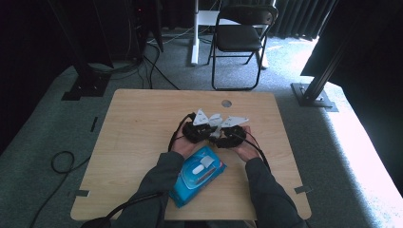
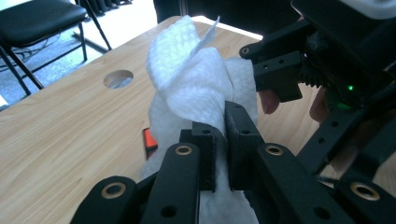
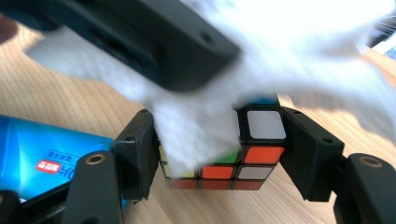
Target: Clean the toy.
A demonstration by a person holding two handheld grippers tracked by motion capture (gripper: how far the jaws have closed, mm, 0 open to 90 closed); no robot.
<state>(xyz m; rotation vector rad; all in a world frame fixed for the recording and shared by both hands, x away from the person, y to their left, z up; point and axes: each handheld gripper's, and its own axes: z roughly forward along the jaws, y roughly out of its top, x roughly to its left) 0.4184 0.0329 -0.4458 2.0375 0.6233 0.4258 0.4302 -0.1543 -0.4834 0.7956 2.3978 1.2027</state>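
1. Near the middle of the table (image 1: 142, 123), a bit toward the far edge, both grippers are meeting up, jaws pointed at each other.
2. Right gripper (image 3: 219, 154) is clamping a cube (image 3: 252, 154) between its two jaws, one pad on each side, so it's closed on that and holding it just off the wood.
3. Left gripper (image 2: 219, 135) is pinching a white wipe (image 2: 191, 79); jaws are nearly together with the sheet bunched between them, the loose end flopping up above.
4. Wipe is pressing against the cube's top and front face right now, covering most of the upper left stickers in the right gripper view. Looks like the cleaning is happening mid-stroke, judging by the blur.
5. Blue wipe pack (image 1: 197, 175) is lying toward the near edge between the forearms, lid looks shut, so pulling a sheet out seems done.
6. Left to do, I'd guess: the orange and white stickers along the bottom and right aren't covered yet, and the hidden faces can't be judged at all. Probably needs turning the cube to get those.
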